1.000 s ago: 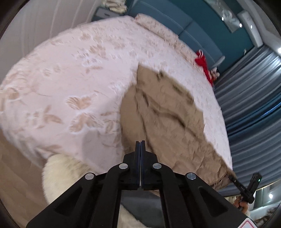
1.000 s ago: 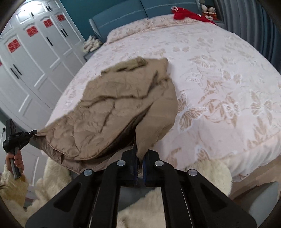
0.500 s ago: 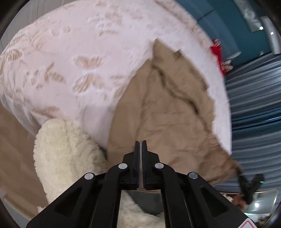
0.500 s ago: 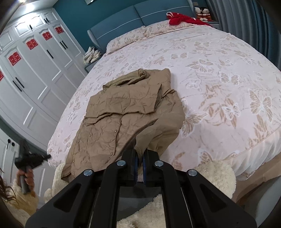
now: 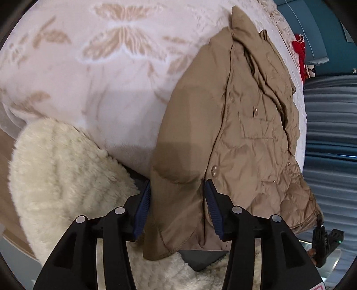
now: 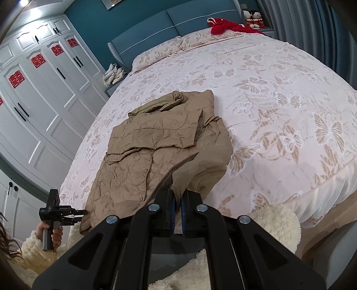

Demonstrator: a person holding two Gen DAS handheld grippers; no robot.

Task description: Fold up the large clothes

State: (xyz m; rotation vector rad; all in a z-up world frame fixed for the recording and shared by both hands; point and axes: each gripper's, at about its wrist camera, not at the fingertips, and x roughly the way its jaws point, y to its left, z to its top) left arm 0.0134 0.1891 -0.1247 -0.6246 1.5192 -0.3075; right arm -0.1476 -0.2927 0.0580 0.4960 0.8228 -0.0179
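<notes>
A tan quilted jacket [image 6: 160, 142] lies spread on the butterfly-patterned bed cover [image 6: 279, 100], collar toward the headboard, with one side folded over its front. In the left wrist view the jacket [image 5: 256, 133] hangs over the bed edge. My left gripper [image 5: 178, 196] has its jaws opening, and the hem corner hangs loose between the blue pads [image 5: 145, 200]. My right gripper [image 6: 177, 200] is shut on the jacket's other lower corner. Each gripper shows in the other's view: the left gripper [image 6: 83, 213] held by a hand, and the right gripper [image 5: 319, 219].
A person's cream fluffy sleeve [image 5: 60, 178] fills the near foreground. A red garment [image 6: 227, 25] and two dolls [image 6: 254, 16] sit by the blue headboard [image 6: 178, 24]. White wardrobes [image 6: 33, 89] stand on the left. Grey curtains [image 5: 330, 156] hang along the far side.
The left gripper dropped toward the bed edge and its jaws came apart. The jacket, lifted before, now lies flat on the bed. The right gripper stayed shut on its corner.
</notes>
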